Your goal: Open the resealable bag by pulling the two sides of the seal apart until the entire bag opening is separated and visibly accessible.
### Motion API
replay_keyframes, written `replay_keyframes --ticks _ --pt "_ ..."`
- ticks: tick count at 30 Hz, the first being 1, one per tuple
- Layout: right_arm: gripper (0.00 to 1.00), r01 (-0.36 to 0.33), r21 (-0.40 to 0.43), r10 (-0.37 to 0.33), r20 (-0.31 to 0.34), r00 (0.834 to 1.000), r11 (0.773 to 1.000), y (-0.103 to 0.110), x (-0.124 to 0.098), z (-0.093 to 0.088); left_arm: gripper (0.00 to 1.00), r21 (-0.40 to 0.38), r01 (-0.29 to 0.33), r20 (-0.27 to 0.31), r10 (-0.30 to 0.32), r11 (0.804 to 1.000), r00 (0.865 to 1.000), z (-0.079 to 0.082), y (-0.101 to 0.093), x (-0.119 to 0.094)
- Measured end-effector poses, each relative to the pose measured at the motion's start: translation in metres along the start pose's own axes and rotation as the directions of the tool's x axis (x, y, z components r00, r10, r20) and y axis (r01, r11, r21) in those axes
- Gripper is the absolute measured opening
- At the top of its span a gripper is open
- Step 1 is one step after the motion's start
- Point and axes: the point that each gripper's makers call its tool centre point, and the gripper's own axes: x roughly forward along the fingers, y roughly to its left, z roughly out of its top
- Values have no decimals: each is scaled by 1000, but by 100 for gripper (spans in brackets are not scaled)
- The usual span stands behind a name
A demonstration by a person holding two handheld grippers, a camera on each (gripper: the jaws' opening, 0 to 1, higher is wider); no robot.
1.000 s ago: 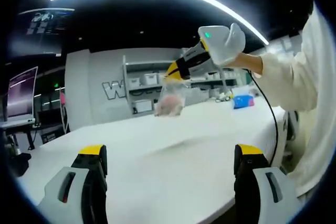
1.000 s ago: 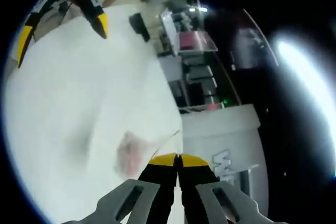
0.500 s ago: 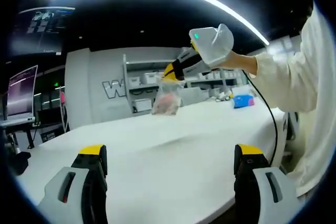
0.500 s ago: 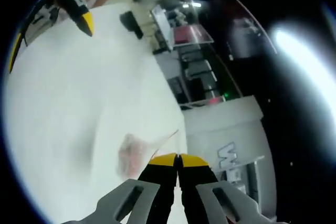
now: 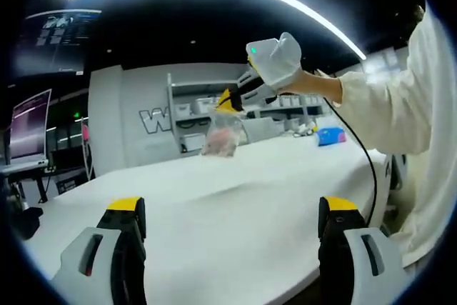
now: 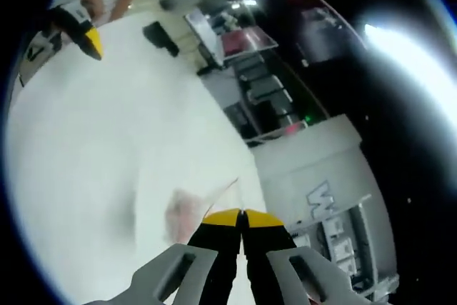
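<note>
Hanging above the white tabletop [image 5: 235, 198], a clear resealable bag [image 5: 221, 136] with something pinkish inside is pinched at its top edge by the right gripper [image 5: 230, 99], whose yellow-tipped jaws are pressed together on the plastic. In the right gripper view the same bag [image 6: 187, 208] is seen just past the closed tips of the right gripper [image 6: 241, 213], its seal edge caught between them. The bag is held in the air over the far part of the tabletop, well apart from the near edge, with its long axis running downward from the pinched top — the body dangles freely and no other thing touches it.

The left gripper [image 5: 230, 208] is held low at the near edge of the tabletop with its two jaws spread wide and nothing between them; it is well apart from the bag.

A small blue box [image 5: 330, 136] is seen near the far right corner of the tabletop. Behind it, grey shelving [image 5: 200, 116] with white bins stands against a wall — large white lettering beginning with "W" [image 5: 153, 121] can be made out there, the rest hidden by the shelving. A monitor [image 5: 28, 133] stands at the left. A white sleeve [image 5: 400, 98] reaches in from the right, with a black cable [image 5: 365, 149] hanging from the right gripper.
</note>
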Motion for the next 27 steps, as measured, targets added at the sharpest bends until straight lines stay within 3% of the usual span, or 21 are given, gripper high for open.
replay_keyframes --ticks 14,27 --pt "0 -42 225 37 26 999 974 -14 17 -3 100 -8 -8 4 8 1000 1000 10 5 1" --pt "0 -50 243 51 0 999 969 -16 38 -11 100 -30 -1 -15 1 1000 1000 15 8 4"
